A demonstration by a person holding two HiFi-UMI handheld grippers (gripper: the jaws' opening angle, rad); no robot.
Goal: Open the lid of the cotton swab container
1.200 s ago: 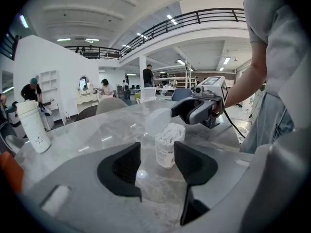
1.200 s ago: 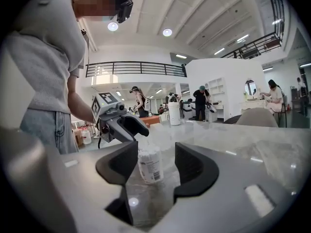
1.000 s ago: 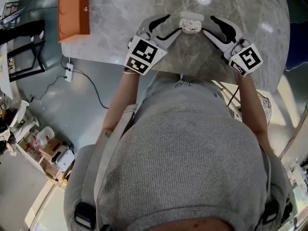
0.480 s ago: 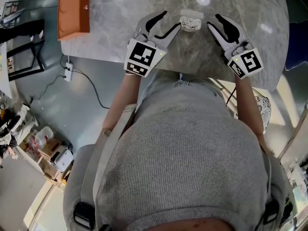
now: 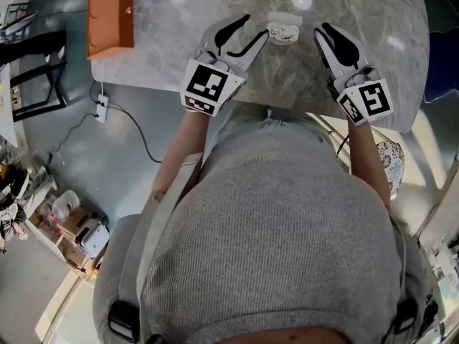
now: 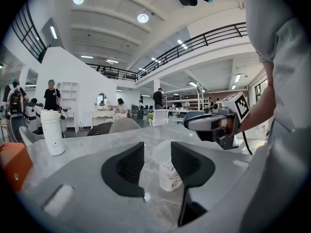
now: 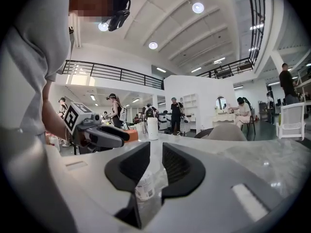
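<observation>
on the table [image 5: 179, 34] at 12 o'clock, the cotton swab container [image 5: 285, 31] stands upright, at 3 o'clock of the nearer left gripper [image 5: 252, 29] and 9 o'clock of the right gripper [image 5: 320, 33]; both jaws, just closing, stand apart, gripping nothing.

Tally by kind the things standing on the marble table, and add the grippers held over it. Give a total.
Cotton swab container: 1
Orange box: 1
White bottle: 1
Grippers: 2, the left gripper and the right gripper
Total: 5
</observation>
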